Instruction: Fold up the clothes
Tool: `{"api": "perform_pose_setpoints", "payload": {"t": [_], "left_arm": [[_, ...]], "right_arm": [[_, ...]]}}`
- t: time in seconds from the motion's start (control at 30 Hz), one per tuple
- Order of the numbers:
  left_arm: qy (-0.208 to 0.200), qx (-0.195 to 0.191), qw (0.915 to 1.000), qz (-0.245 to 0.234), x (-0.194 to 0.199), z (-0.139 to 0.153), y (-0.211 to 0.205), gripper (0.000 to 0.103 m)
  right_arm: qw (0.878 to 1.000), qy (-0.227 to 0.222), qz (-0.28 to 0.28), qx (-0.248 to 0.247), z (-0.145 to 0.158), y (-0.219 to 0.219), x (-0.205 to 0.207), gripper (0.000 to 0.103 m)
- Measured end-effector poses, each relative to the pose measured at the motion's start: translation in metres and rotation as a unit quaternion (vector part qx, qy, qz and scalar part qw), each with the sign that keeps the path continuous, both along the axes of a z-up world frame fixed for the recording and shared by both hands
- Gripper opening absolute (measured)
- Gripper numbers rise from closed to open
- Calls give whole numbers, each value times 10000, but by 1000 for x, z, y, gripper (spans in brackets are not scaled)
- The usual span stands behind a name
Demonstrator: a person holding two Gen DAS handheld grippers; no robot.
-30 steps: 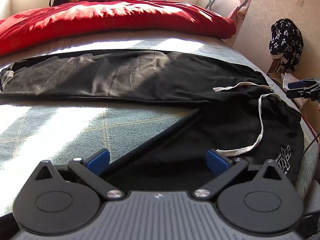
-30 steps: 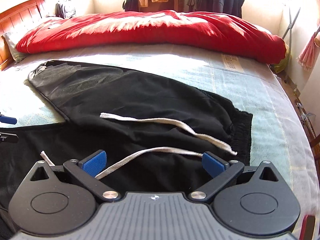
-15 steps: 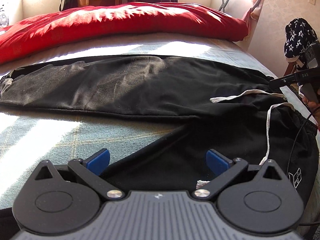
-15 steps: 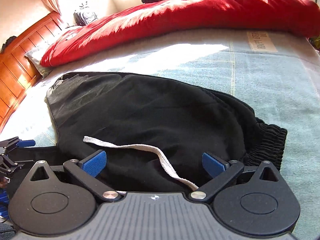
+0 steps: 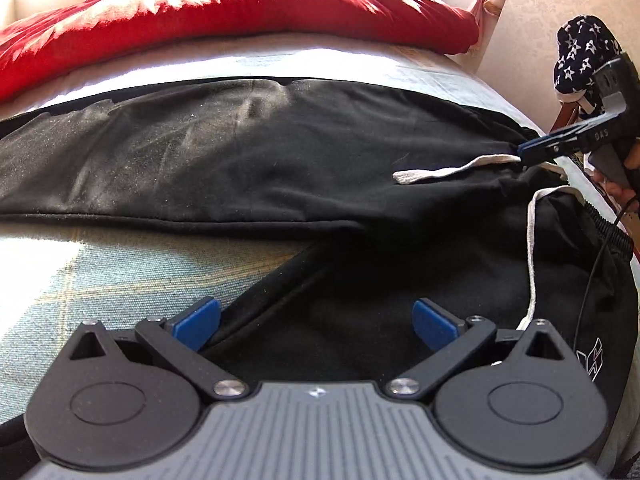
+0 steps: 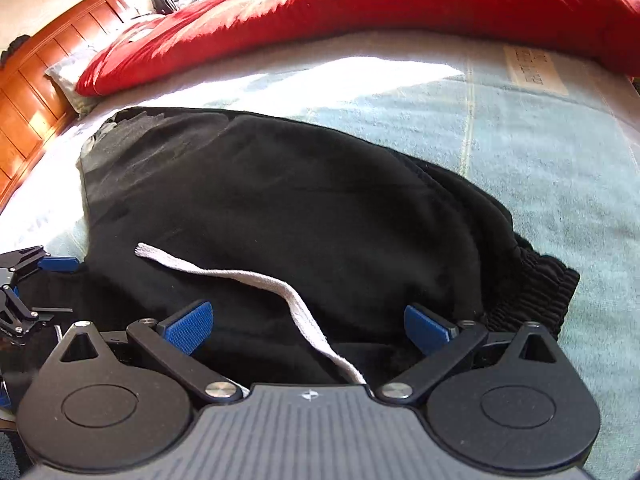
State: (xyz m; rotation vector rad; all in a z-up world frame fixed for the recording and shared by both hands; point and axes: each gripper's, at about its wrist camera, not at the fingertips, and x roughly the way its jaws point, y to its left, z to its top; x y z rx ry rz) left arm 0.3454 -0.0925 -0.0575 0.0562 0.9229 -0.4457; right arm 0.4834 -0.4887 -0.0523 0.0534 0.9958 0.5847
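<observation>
Black sweatpants (image 5: pixel 248 160) lie spread across a pale blue bed (image 6: pixel 520 152), white drawstring (image 6: pixel 256 284) trailing from the elastic waistband. A white logo (image 5: pixel 592 364) marks one hip, unreadable. Left gripper (image 5: pixel 316 324) and right gripper (image 6: pixel 308 322) both gape wide above the fabric.

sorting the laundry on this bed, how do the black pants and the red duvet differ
The black pants lie spread flat near the grippers; the red duvet is bunched in a thick roll along the far side. The pants carry a white drawstring and a gathered elastic waistband; the duvet is plain. Both rest on the pale blue bedcover.
</observation>
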Motion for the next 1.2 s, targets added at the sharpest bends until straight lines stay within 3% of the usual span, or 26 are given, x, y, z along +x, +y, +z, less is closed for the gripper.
{"api": "perform_pose_setpoints", "payload": {"t": [0.07,0.17,0.27,0.4,0.6,0.77,0.9,0.97,1.07,1.2], "left_arm": [[-1,-7,10000,-17,1,0,1,102],[28,-45,10000,-7,3,0,3,102],[44,-91,9999,-12,5,-3,7,102],[-4,35,9999,-137,3,-6,6,102],[-72,171,9991,-377,1,-7,5,102],[-112,189,9988,-435,0,-9,4,102],[-175,158,9989,-402,2,1,6,102],[-240,147,9988,-397,3,9,6,100],[-337,130,9986,-389,5,22,7,93],[-581,236,9963,-581,12,42,2,84]], "right_arm": [[10000,-75,11,25,2,3,6,103],[9996,165,-26,-236,-22,6,21,103],[9997,7,5,-259,-33,5,24,103],[9995,117,-162,-231,-23,1,25,103],[9959,-472,-267,-725,33,-25,-3,103],[9747,-1031,-598,-1890,84,-73,-22,103],[9675,-1220,-724,-2091,98,-100,-16,102],[9720,-1250,-634,-1888,92,-101,-8,97],[9798,-1174,-324,-1584,72,-89,8,78],[9873,-919,126,-1289,40,-68,37,66]]}}
